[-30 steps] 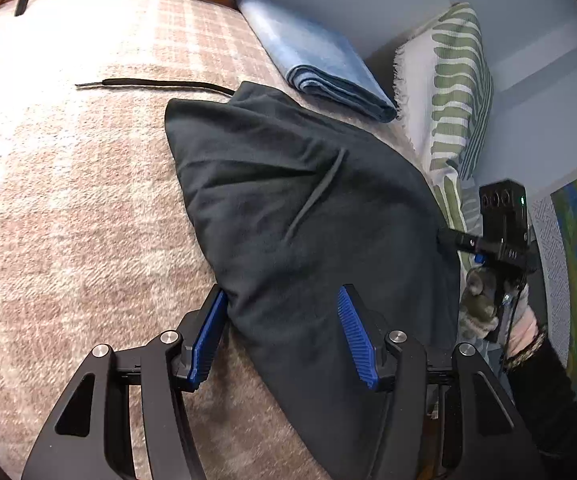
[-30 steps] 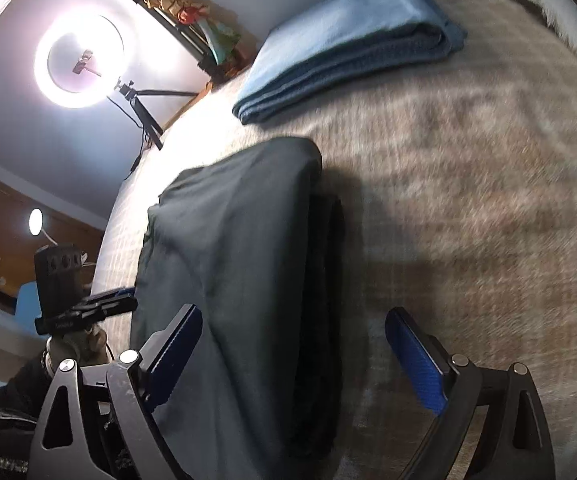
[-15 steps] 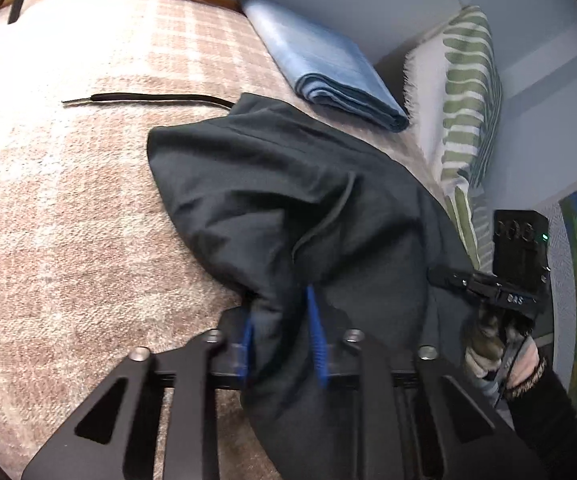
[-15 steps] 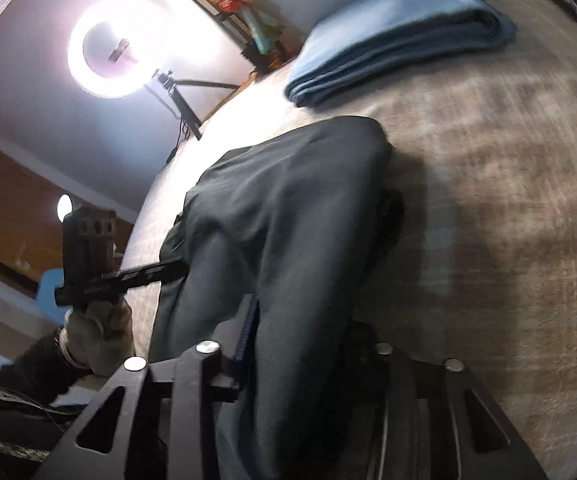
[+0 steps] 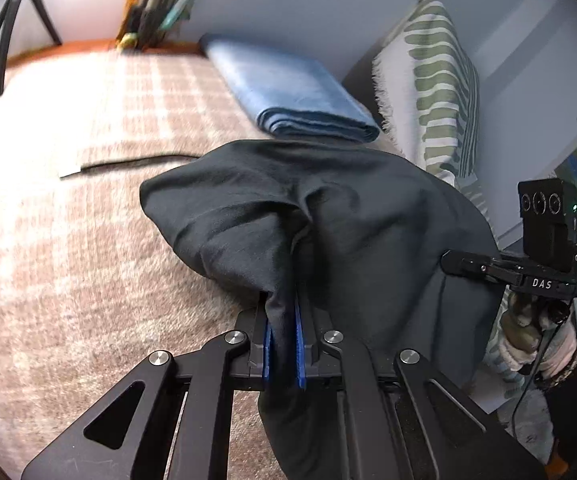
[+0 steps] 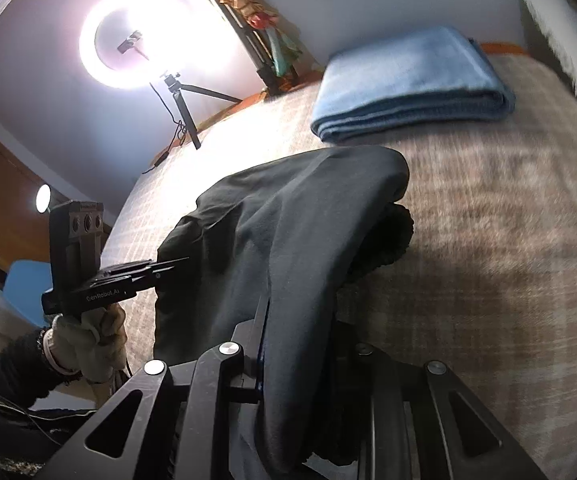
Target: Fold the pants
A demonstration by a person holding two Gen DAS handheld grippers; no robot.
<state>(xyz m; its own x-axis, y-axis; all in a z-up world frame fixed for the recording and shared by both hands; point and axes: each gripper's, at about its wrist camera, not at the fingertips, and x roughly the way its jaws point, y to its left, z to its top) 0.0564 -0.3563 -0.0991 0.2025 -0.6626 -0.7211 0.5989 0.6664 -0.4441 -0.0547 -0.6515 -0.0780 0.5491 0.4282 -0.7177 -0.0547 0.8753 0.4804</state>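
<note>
Left wrist view
Left gripper point(image 5: 284, 344): blue pads pressed together on a fold of the pants, the cloth pinched between them.
Pants point(image 5: 328, 232): dark bundle, raised off the blanket point(image 5: 68, 240) at the pinched end, the far end draped near the blanket's far edge.
Cord point(image 5: 128, 162): thin black line lying flat on the blanket, left of the pants.
Towel point(image 5: 292, 96): blue, folded, at the blanket's far edge, beside a striped pillow point(image 5: 440, 80).
Right gripper point(image 5: 460, 264): at the pants' right side, tips against the cloth.

Right wrist view
Right gripper point(image 6: 288, 344): closed on the pants point(image 6: 288, 240), cloth draped over its fingers.
Left gripper point(image 6: 168, 266): at the pants' left side, held by a gloved hand point(image 6: 88, 332).
Towel point(image 6: 408, 84): beyond the pants, at the far edge of the blanket point(image 6: 508, 220).
Ring light point(image 6: 136, 40): lit, on a tripod past the blanket's far left edge.
</note>
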